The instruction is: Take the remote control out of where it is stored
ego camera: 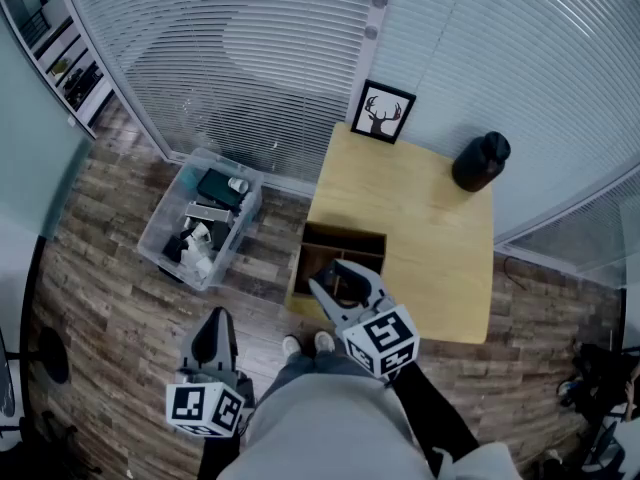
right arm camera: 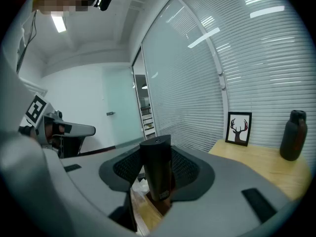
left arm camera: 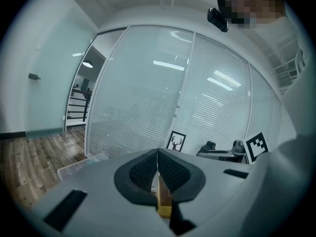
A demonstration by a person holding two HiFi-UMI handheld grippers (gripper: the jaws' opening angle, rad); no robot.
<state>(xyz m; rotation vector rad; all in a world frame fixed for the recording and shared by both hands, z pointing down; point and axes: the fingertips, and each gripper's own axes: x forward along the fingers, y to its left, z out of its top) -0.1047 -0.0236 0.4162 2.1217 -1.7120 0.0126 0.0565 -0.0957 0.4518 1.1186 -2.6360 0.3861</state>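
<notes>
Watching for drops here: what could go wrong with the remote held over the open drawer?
The remote sticks out well past the right hand-held gripper clamping it, so it may pivot or slip down into the open drawer. Lifting carelessly could also knock it against the drawer's wall.

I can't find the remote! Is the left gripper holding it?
No: the left gripper is shut on nothing, while the dark remote control stands clamped in the right gripper.
</notes>
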